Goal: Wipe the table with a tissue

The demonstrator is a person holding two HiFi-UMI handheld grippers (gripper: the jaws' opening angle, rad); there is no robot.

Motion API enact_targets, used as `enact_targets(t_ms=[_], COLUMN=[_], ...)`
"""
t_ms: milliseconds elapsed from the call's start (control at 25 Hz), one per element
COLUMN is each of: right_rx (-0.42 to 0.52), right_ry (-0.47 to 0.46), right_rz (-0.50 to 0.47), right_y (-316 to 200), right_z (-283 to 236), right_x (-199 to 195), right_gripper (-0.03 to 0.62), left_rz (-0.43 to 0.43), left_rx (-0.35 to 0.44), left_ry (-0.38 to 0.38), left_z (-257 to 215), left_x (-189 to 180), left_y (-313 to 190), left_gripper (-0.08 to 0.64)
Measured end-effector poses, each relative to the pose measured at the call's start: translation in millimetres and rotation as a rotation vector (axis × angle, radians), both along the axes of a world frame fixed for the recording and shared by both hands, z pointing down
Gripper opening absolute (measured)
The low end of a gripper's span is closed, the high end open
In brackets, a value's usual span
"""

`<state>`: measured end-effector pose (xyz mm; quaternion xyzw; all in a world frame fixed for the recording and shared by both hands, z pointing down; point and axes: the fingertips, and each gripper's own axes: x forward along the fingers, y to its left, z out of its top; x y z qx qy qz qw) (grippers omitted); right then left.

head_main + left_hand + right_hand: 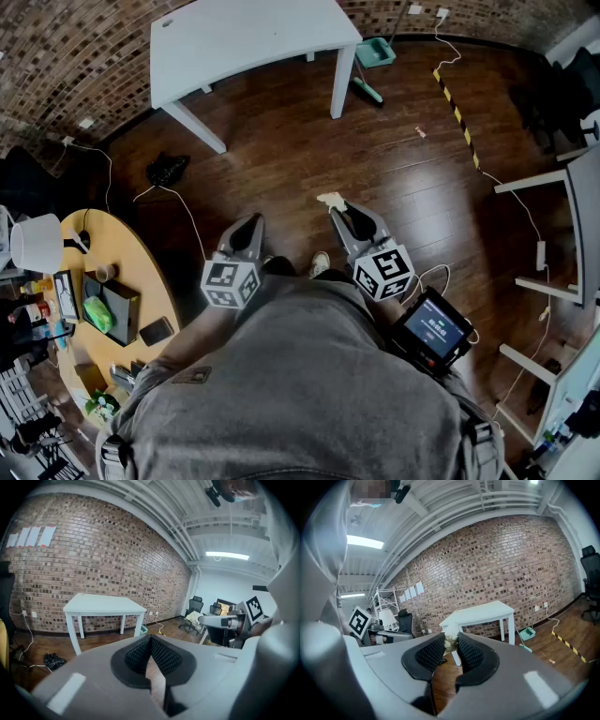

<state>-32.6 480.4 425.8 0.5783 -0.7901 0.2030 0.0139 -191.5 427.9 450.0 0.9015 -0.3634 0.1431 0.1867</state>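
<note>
Tissue [450,643] is pinched between the tips of the right gripper [451,639], well apart from the white table [478,613]. It looks soft, light and easy to tear (a crumpled wad), so a grip across its bulk seems safest. The left gripper [150,641] is closed on nothing.

We see a white table [244,42] standing on the dark wooden floor [309,159], close to the brick wall. On the floor by one of its legs lies a teal dustpan [376,52]; a yellow-and-black striped tape [457,112] runs along the boards nearby. A black bundle [167,170] and a white cable [187,220] lie further left. At the left edge we make out a round wooden table [127,253] carrying a small cup [106,273], a green object [97,314], a dark box [122,307] and a phone [156,331].
</note>
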Motion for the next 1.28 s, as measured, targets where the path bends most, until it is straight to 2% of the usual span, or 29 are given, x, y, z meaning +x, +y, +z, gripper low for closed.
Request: enact_targets(t_ms=[480, 880, 1040, 1280], right_rx=[-0.004, -0.014, -0.006, -0.008], right_ry=[-0.004, 0.042, 0.054, 0.059], right_rz=[-0.027, 0.01, 0.033, 0.052], right_y=[-35.9, -132.6, -174.1, -226.1], right_z=[2.1, -3.3, -11.5, -10.8], right_x=[9.2, 14.7, 9.8, -0.1], right_gripper=[0.095, 0.095, 0.095, 0.095], left_rz=[-0.028, -0.005, 0.026, 0.04], left_rx=[0.039, 0.082, 0.101, 0.096], left_ry=[-0.006, 0.031, 0.015, 0.027], left_z=[-6.5, -13.1, -14.6, -13.6], left_x=[10.5, 20.7, 21.0, 18.2], left_y=[-31.6, -140.7, -180.5, -235.4], left_gripper=[0.002, 0.002, 0.002, 0.002])
